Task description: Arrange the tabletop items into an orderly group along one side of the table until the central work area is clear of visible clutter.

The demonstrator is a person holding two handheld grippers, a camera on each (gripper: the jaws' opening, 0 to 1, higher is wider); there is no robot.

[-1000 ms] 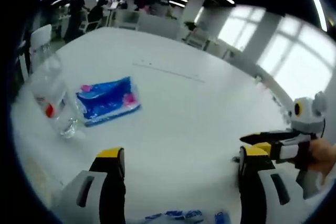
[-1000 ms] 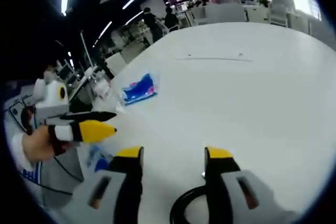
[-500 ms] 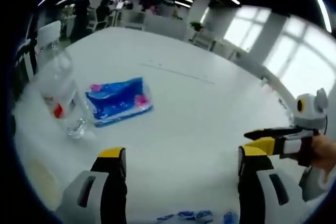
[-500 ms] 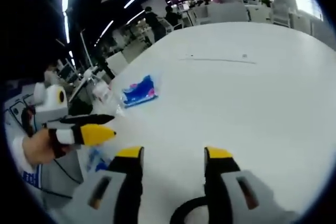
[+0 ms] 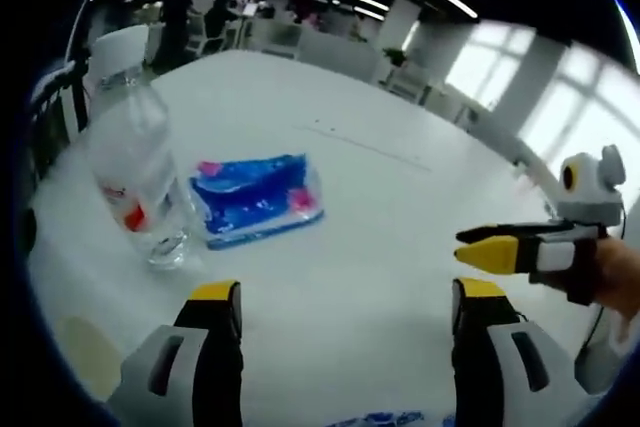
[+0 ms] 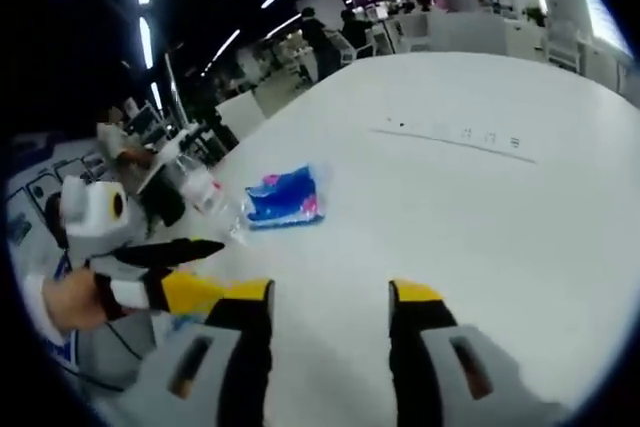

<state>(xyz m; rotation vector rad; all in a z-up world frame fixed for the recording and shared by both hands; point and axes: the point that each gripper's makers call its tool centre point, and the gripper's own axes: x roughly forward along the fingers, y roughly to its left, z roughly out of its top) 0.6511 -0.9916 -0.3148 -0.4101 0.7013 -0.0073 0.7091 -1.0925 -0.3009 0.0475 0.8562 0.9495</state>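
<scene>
The left tongs (image 5: 335,297) stood wide open with nothing between the jaws, held low over the white tabletop (image 5: 380,217) and facing the two things that looked like the task's clutter. A clear plastic bottle (image 5: 140,187) stood upright near the tabletop's edge, and a blue packet (image 5: 255,197) lay flat just beside it — close, though whether they touched could not be told. Both sat off to one side already, so the open jaws suggested a reach toward one of them, probably to square the pair up.

The right tongs (image 6: 330,297) were also open and empty, hovering over bare tabletop with the same packet (image 6: 285,197) ahead. In the left gripper view they entered from the right, well apart from the bottle — likely kept clear while the left one worked.
</scene>
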